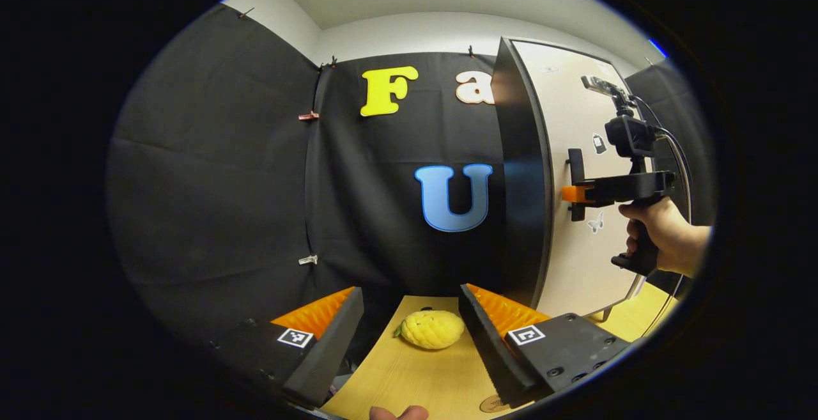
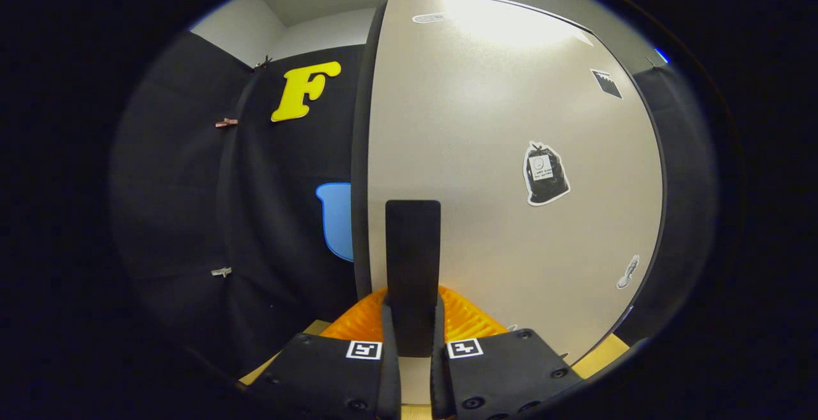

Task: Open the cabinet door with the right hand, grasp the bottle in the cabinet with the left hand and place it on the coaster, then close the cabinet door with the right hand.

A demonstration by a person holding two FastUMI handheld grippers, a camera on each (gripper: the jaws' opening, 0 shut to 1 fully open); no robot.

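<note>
The left gripper (image 1: 409, 337) hung with fingers spread wide and empty over the table (image 1: 415, 375), a yellow lemon-like fruit (image 1: 432, 328) between them. Rightward, the right gripper (image 2: 412, 337) stood clamped on the upright black handle (image 2: 413, 260) of the cabinet door (image 2: 498, 151); the bottle lay unseen, so I cannot tell its place.

Blk grippers w/ orange fingers (image 1: 505, 310) (square tags, screws).
</note>
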